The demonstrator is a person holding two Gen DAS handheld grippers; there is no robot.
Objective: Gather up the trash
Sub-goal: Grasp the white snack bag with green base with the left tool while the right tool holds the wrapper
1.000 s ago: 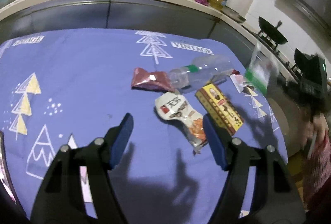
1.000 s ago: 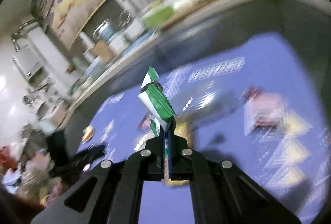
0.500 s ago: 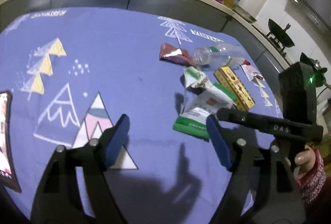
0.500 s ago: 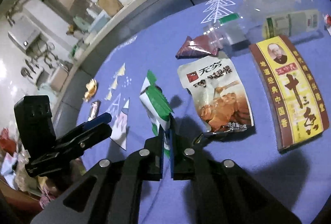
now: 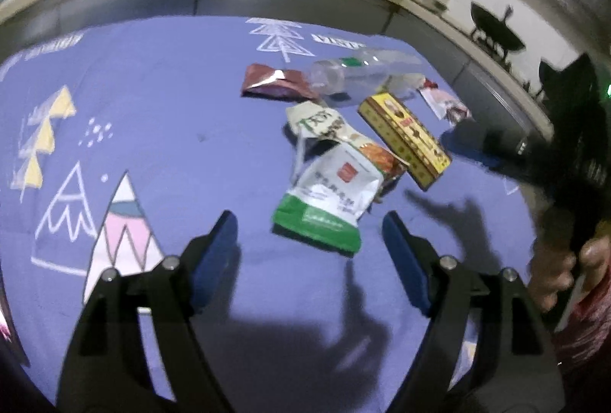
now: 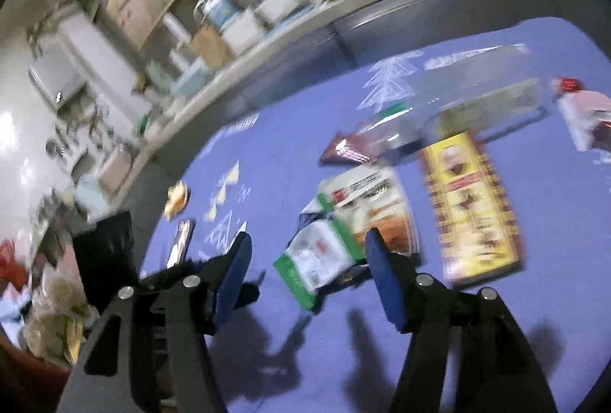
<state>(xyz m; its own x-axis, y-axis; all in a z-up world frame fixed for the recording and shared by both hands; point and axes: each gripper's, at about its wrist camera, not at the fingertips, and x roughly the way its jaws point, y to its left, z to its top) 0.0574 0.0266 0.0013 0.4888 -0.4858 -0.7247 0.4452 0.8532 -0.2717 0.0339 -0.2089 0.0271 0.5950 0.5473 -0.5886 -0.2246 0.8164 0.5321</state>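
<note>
Both your left gripper (image 5: 309, 249) and right gripper (image 6: 307, 271) gape wide, holding nothing; the green-white packet (image 5: 328, 199), yellow box (image 5: 404, 138) and bottle (image 5: 366, 75) at frame centre remain uncollected.

Green-white wrapper (image 5: 327, 200) lies overlapping orange snack packet (image 5: 376, 155).

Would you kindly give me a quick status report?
Both grippers open: left, right. Green-and-white wrapper lies free on the trash pile. Nothing in the way.

Pouch (image 5: 324, 199) overlaps snack bag (image 5: 343, 138); box (image 5: 404, 140) right; bottle (image 5: 366, 73) behind.
</note>
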